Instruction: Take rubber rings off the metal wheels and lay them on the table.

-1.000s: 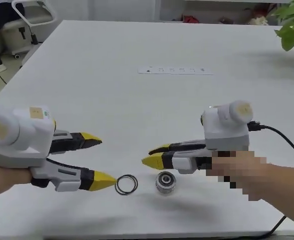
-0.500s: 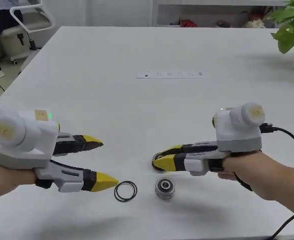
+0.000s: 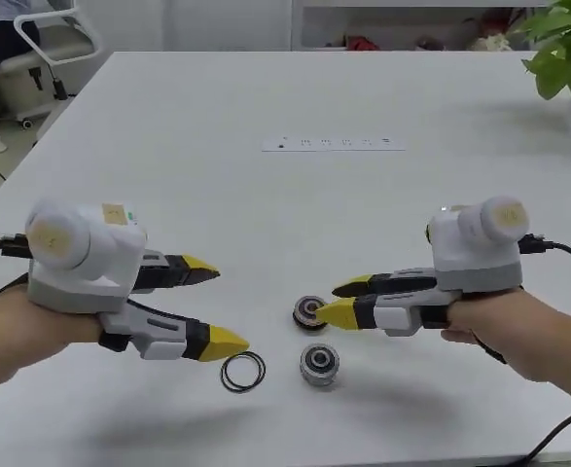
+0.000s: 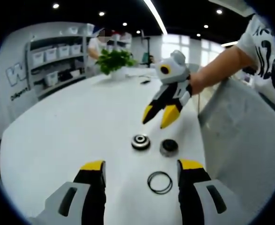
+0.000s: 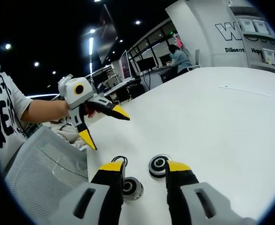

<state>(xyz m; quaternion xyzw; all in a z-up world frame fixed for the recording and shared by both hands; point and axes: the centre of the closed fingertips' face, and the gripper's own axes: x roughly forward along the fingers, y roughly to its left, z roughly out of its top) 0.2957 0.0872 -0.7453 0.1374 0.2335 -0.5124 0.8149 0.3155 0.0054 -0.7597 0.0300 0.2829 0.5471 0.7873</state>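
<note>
Rubber rings (image 3: 243, 372) lie near the bench's front edge, a metal wheel (image 3: 310, 311) seemingly still ringed; left gripper (image 3: 227, 304) wide, right gripper (image 3: 331, 301) narrow, both empty.

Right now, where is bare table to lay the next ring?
Free: the table from the left gripper and right gripper out to the printed strip. Crowded: between their tips, with the far wheel, near wheel and rubber rings.

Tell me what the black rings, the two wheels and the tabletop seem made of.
Black rings: thin, matte, lying in flat loops; likely rubber. Nearer wheel: silvery sheen, dark centre; probably metal. Farther wheel: dark outer band round a bright core, perhaps rubber over metal. Tabletop: smooth matte white, possibly laminate.
</note>
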